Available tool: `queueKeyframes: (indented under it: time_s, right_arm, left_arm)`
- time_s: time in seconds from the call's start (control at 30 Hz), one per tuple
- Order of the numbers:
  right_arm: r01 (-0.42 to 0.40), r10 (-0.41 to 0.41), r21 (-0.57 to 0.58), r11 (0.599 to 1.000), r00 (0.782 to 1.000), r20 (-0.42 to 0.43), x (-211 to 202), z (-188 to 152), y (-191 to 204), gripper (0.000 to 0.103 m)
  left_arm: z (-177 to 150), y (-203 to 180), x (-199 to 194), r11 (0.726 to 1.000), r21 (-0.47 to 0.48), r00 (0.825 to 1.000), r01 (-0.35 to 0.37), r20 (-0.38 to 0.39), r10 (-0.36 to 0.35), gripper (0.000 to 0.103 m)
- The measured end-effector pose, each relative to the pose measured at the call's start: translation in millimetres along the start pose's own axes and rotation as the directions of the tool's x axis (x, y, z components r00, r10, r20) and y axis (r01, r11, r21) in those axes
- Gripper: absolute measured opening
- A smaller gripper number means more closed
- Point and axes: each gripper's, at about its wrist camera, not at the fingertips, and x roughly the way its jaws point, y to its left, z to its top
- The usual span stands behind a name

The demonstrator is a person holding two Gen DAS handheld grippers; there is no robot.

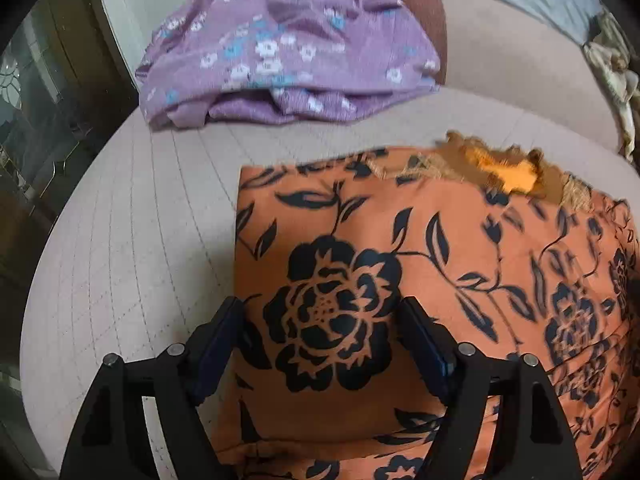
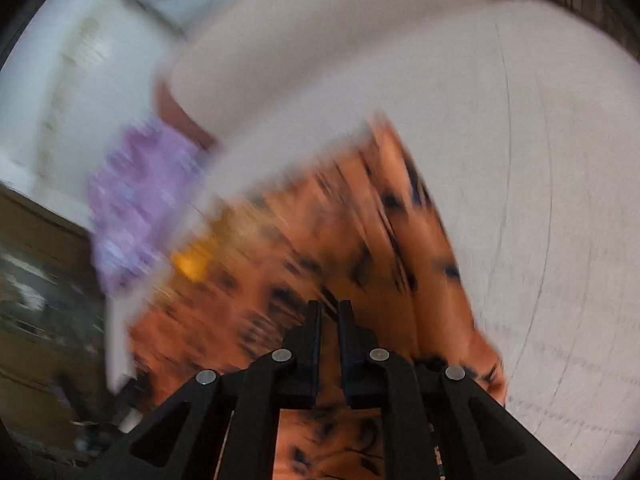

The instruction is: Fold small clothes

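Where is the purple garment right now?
In the left wrist view the purple garment lies bunched at the far left of the beige sofa, beyond the orange floral garment. The right wrist view shows it blurred at left.

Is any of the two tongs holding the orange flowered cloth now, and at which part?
The left tongs are open above the orange cloth, holding nothing. The right tongs are nearly shut; blur hides any hold.

Left wrist view: my left gripper stands with fingers spread over the near edge of the flower-print garment, which lies flat on the quilted sofa seat. Behind it and to the left, well apart, a second folded garment rests on the same seat, against the backrest cushion.
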Motion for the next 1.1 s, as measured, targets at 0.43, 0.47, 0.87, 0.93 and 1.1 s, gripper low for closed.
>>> queueKeyframes:
  time_s: [0.43, 0.47, 0.87, 0.93, 1.1]
  right_arm:
    - [-0.150, 0.135, -0.156, 0.976, 0.985, -0.103, 25, -26, 56, 0.012]
    - [-0.150, 0.136, -0.179, 0.972, 0.987, -0.090, 20, -27, 61, 0.011]
    - [-0.206, 0.165, -0.325, 0.923, 0.975, -0.150, 28, -57, 102, 0.011]
    - [-0.141, 0.116, -0.328, 0.934, 0.989, -0.096, 23, -53, 98, 0.011]
    - [-0.062, 0.061, -0.165, 0.984, 0.998, -0.012, 23, -29, 61, 0.011]
  left_arm:
    - [4, 16, 0, 0.997, -0.081, 1.000, 0.016, -0.020, -0.017, 0.082]
    - [5, 16, -7, 0.996, -0.083, 0.999, 0.039, 0.012, -0.038, 0.082]
    - [-3, -17, -14, 0.996, 0.023, 0.996, 0.088, 0.015, -0.089, 0.082]
    - [-5, -19, -8, 0.999, 0.042, 0.999, 0.033, -0.003, -0.032, 0.082]
    - [0, -5, -7, 1.000, -0.006, 1.000, 0.030, 0.008, -0.030, 0.084]
